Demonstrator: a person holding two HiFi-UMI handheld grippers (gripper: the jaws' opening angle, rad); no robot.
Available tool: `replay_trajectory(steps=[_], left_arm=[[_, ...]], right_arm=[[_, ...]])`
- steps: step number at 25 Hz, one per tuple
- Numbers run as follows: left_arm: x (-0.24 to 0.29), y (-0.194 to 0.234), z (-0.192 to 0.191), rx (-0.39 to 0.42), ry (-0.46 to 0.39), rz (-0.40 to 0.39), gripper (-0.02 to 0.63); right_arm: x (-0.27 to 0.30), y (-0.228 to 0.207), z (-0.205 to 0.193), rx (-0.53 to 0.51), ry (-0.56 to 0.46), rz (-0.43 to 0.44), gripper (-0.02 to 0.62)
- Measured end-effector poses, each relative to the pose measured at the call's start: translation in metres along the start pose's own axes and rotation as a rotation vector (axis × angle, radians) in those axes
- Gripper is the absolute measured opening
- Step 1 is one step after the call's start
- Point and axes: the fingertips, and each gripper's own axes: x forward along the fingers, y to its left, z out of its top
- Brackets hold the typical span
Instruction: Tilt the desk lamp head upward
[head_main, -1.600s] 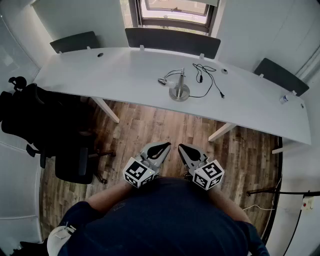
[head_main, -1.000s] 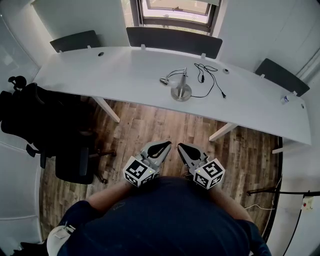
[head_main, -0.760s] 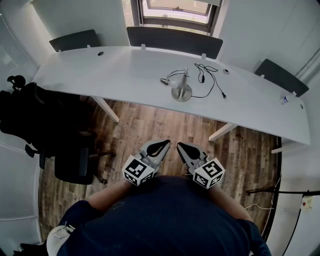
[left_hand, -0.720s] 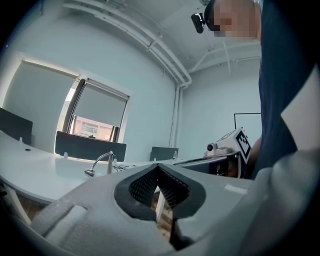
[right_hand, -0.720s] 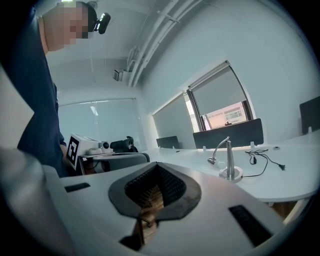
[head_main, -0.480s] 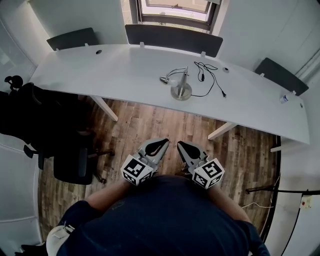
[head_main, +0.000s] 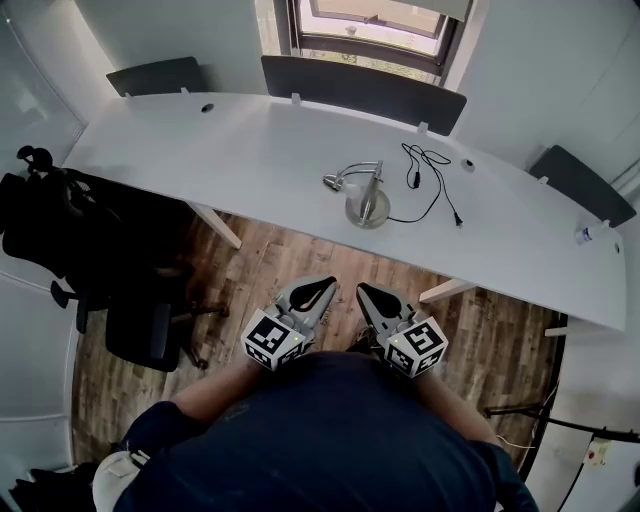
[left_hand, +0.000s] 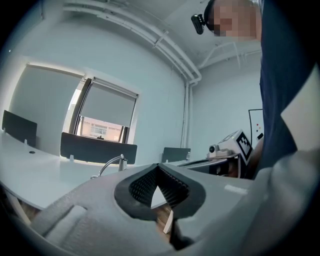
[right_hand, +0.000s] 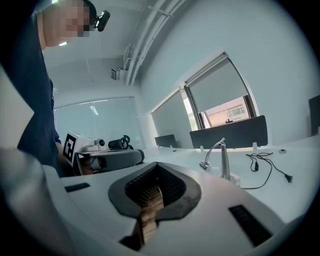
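Note:
A silver desk lamp stands on the long white desk, with its small head pointing left and drooping on a curved neck. A black cable trails from it to the right. Both grippers hang close to the person's torso, over the wooden floor and well short of the desk. My left gripper is shut with nothing in it, and so is my right gripper. The lamp shows small and far off in the left gripper view. In the right gripper view the lamp stands beyond the shut jaws.
A black office chair and dark bags stand on the floor at the left. Dark divider panels line the desk's far edge under a window. A small bottle sits at the desk's right end. White desk legs reach the floor.
The head view has shifted, so the desk and lamp now sit lower and a little nearer in the frame. Both grippers stay shut in front of the torso.

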Motion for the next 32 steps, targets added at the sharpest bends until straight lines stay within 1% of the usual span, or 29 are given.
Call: replay_trajectory(steps=[3, 8, 14, 18, 21, 24, 28, 32], left_arm=[[0.034, 0.013, 0.009, -0.005, -0.010, 0.022, 0.006], [0.080, 0.029, 0.011, -0.011, 0.002, 0.063, 0.006], [0.113, 0.052, 0.008, -0.013, 0.021, 0.154, 0.006], [0.123, 0.066, 0.011, 0.003, 0.023, 0.200, 0.006], [0.125, 0.073, 0.014, 0.012, 0.038, 0.202, 0.006], [0.127, 0.082, 0.014, 0.022, 0.044, 0.189, 0.006], [0.132, 0.101, 0.014, 0.038, 0.046, 0.165, 0.006], [0.142, 0.123, 0.017, 0.064, 0.059, 0.141, 0.006]], right_arm=[[0.014, -0.028, 0.015, -0.024, 0.007, 0.035, 0.011], [0.026, -0.074, 0.027, -0.052, 0.021, 0.076, 0.011], [0.034, -0.122, 0.031, -0.050, 0.028, 0.100, 0.011], [0.041, -0.138, 0.033, -0.042, 0.030, 0.117, 0.011], [0.047, -0.142, 0.037, -0.040, 0.029, 0.120, 0.011], [0.055, -0.148, 0.040, -0.043, 0.032, 0.103, 0.011], [0.065, -0.156, 0.040, -0.053, 0.041, 0.058, 0.011], [0.076, -0.170, 0.039, -0.068, 0.056, -0.006, 0.011]])
